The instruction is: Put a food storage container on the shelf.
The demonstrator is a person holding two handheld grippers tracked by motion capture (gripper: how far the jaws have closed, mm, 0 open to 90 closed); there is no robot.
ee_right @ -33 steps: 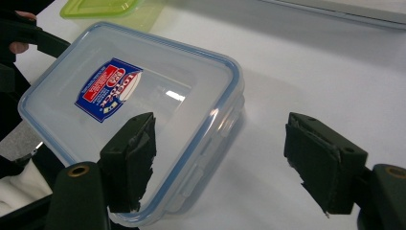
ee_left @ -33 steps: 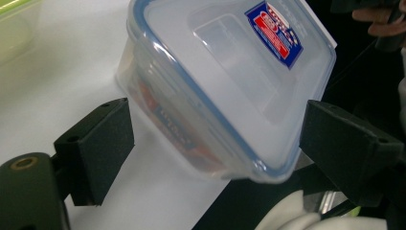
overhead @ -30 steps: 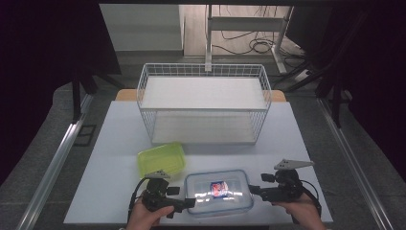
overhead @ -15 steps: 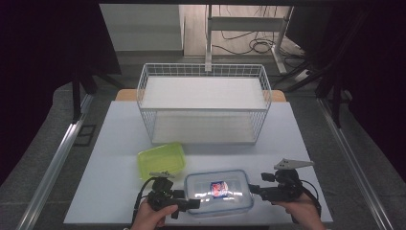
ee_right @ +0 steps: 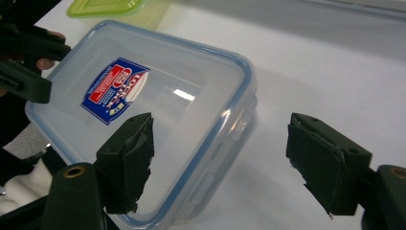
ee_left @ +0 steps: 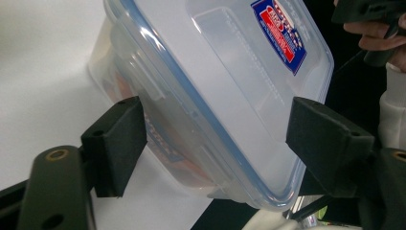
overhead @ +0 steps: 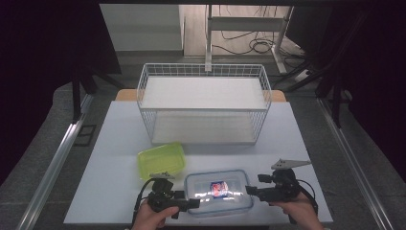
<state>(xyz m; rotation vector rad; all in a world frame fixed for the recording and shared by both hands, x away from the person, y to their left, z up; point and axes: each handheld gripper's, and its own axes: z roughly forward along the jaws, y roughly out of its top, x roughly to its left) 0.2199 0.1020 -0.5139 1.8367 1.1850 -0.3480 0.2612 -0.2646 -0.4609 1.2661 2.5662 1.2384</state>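
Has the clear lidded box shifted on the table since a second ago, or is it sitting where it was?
No. In the high view the clear lidded box sits at the same spot below the green container and wire basket, at the table's near edge.

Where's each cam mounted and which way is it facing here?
High view: above the near table edge, facing forward and down on the wire basket; both hands and grippers show.
Left gripper view: rides the left gripper, looking along its fingers at the clear container.
Right gripper view: rides the right gripper, fingers framing the container's latch side.
All three share the container; the high and right gripper views share the green container.
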